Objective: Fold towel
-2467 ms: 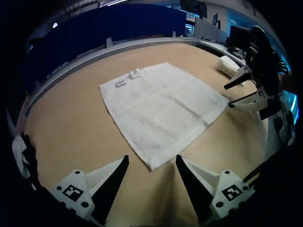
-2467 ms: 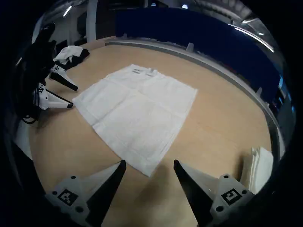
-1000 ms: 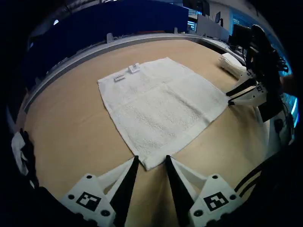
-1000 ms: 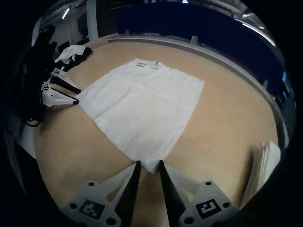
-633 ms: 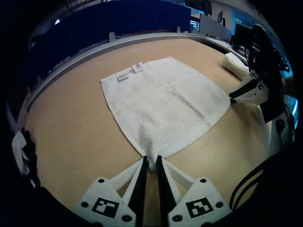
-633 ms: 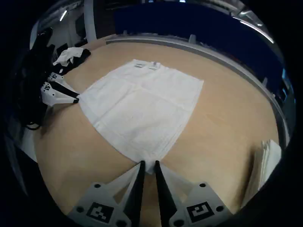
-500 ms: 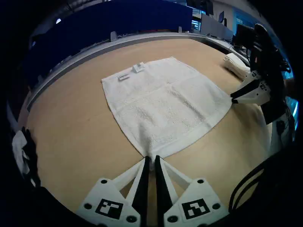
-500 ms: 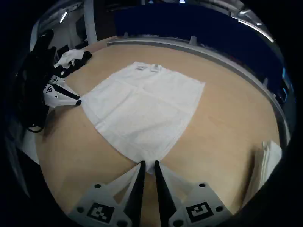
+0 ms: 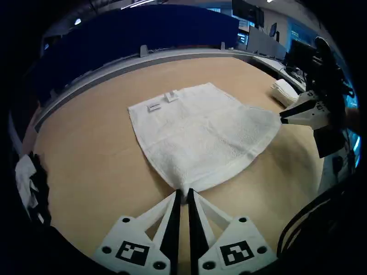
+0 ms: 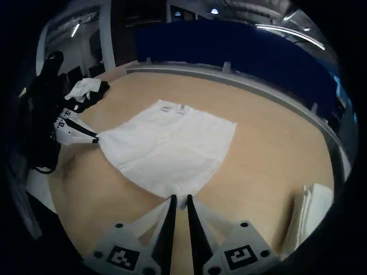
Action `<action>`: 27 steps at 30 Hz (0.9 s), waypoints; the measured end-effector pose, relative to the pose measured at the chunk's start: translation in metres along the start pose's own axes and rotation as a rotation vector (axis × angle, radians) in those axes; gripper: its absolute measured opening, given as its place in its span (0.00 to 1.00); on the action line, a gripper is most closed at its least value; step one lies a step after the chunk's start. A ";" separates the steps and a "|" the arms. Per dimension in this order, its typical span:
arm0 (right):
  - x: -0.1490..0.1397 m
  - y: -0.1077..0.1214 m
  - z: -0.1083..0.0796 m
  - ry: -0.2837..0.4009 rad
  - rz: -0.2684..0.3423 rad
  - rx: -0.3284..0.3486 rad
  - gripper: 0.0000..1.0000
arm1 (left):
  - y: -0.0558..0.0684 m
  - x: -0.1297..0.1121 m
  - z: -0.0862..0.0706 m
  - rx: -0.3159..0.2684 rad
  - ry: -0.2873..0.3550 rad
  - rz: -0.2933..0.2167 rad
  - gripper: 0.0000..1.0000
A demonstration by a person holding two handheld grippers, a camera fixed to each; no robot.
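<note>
While bare table [image 9: 91,151] lies open left & right of it, the towel [image 9: 202,137] sits spread mid-frame; grey rim [image 9: 183,52] curves across upper frame under a blue partition [image 9: 137,32]; left hand-held gripper [image 9: 183,195] pinches a towel corner, bottom centre; right hand-held gripper [image 10: 180,199] clamps another corner, bottom centre of right gripper view; folded stack [image 10: 312,206] lower right.
</note>
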State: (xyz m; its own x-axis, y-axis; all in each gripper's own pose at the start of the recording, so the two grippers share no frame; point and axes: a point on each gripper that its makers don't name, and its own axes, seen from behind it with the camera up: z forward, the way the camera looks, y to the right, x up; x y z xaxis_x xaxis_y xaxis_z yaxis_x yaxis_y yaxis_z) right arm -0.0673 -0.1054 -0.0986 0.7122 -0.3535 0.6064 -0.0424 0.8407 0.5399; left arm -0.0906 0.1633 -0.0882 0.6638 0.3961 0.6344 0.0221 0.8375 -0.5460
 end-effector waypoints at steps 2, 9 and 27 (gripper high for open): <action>0.010 -0.001 -0.006 0.021 -0.002 -0.001 0.17 | -0.001 0.006 -0.006 0.003 0.008 -0.008 0.11; 0.038 -0.005 -0.028 0.072 -0.004 0.002 0.17 | -0.001 0.026 -0.030 0.009 0.029 -0.033 0.11; 0.061 -0.014 -0.067 0.100 0.002 -0.002 0.17 | 0.008 0.035 -0.071 0.010 -0.010 -0.083 0.11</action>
State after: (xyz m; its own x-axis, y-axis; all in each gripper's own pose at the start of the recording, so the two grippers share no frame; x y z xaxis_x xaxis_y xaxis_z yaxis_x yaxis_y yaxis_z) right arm 0.0239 -0.1115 -0.1085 0.7786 -0.3095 0.5459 -0.0420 0.8422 0.5375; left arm -0.0145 0.1574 -0.1092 0.6521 0.3288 0.6831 0.0696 0.8713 -0.4858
